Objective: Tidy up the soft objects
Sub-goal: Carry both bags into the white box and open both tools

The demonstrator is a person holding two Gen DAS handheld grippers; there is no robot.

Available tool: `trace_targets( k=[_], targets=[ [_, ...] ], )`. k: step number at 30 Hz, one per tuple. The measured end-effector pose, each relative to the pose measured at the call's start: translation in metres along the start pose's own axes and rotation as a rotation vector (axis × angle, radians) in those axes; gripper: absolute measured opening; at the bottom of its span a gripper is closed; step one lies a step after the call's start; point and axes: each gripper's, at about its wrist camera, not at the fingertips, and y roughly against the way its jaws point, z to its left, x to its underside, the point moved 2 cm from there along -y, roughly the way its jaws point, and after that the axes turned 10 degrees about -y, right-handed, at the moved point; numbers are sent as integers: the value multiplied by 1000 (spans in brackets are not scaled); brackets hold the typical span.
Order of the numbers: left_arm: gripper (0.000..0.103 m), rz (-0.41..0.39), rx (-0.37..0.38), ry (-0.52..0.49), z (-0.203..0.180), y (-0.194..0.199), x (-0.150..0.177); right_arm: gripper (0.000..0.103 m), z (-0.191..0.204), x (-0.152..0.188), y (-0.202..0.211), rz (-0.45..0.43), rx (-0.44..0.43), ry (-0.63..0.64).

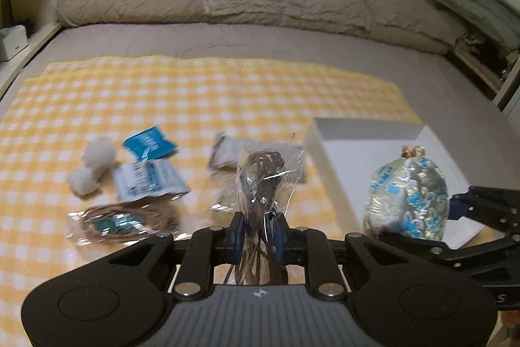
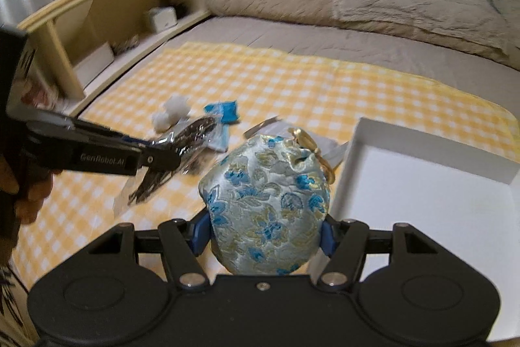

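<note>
Clear cellophane crackles in the left gripper [image 1: 256, 228], clamped tight on a packet of brown cord [image 1: 261, 181] held above the yellow checked cloth [image 1: 195, 93]; the cord's lower end is lost behind the jaws, and the packets lying beyond are blurred past reading. From the right wrist, the right gripper [image 2: 265, 238] grasps a brocade drawstring pouch [image 2: 266, 200] by its sides beside the white box [image 2: 422, 184], the pouch's bottom hidden by the tool.

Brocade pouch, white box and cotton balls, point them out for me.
Brocade pouch [image 2: 266, 204]: right wrist view, middle of its flowered cloth.
White box [image 2: 422, 204]: right wrist view, bare inside floor.
Cotton balls [image 1: 92, 166]: left wrist view, middle of the white clump.
</note>
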Motion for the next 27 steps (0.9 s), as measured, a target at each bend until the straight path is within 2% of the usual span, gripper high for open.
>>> trace_targets(
  k=[4,9,18,27],
  targets=[
    [20,-31,38,20,-22,-3,-10,64,-17,-7,9,-38,31,-53],
    [20,-34,89,55,-47,-15,-18,64,-43,-12,18,-68,88,-131],
    [20,-23,177,145,-92,-46,-22,64,-91,-5,29,-65,193,-237],
    [21,15,152,229,-115,-83,-16,64,-135,5,36,-57,259,-335]
  ],
)
